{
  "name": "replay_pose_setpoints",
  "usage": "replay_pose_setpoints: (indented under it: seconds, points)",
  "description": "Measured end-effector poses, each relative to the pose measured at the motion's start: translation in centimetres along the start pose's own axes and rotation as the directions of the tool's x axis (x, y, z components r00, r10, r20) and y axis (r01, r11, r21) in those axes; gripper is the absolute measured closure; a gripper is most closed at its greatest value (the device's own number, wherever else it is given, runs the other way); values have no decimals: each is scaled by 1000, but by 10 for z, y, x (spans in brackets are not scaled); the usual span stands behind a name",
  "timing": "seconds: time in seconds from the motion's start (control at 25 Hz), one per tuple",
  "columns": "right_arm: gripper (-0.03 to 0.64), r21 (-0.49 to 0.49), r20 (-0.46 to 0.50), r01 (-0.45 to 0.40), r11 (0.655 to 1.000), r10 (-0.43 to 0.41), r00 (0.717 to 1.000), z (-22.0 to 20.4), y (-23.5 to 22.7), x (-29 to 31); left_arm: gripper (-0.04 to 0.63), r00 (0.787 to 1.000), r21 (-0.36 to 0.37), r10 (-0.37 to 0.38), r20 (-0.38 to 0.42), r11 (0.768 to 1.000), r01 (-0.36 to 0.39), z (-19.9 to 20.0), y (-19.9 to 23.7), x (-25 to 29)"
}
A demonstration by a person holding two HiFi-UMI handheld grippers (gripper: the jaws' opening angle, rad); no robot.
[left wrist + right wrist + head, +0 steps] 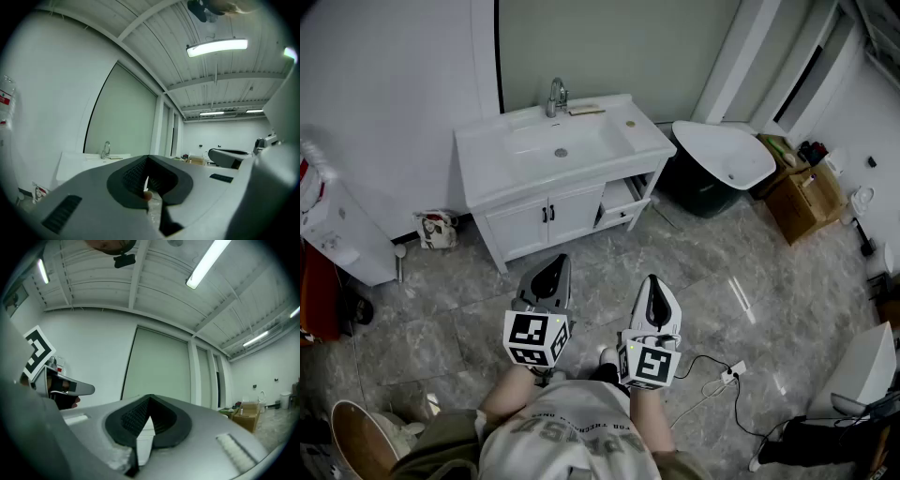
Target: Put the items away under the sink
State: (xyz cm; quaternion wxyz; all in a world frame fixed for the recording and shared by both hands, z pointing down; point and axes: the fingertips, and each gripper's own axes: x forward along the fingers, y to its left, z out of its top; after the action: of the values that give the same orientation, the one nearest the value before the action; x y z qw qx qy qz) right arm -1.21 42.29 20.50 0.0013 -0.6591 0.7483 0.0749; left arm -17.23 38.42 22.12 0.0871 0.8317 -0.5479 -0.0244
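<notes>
Left gripper and right gripper both pressed together, empty; I've stowed nothing, cabinet upper centre seemingly closed.

No text can be read clearly. The shirt carries lines of block lettering, upside down in the head view and too blurred to spell out. The cubes on the left gripper and right gripper show black-and-white square code patterns. A bottle bears an unreadable red label.
</notes>
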Motion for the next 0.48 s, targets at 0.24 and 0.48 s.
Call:
replay_pose_setpoints:
  seconds: [0.24,0.48]
  points:
    - [618,11,34,1,1000,-1,999,8,-5,0,588,1000,6,-2,-7,1000,2,-1,-4,1]
    - [618,5,32,-1,1000,1,999,4,-8,0,588,1000,-2,-12,-16,1000,12,-4,-8,5]
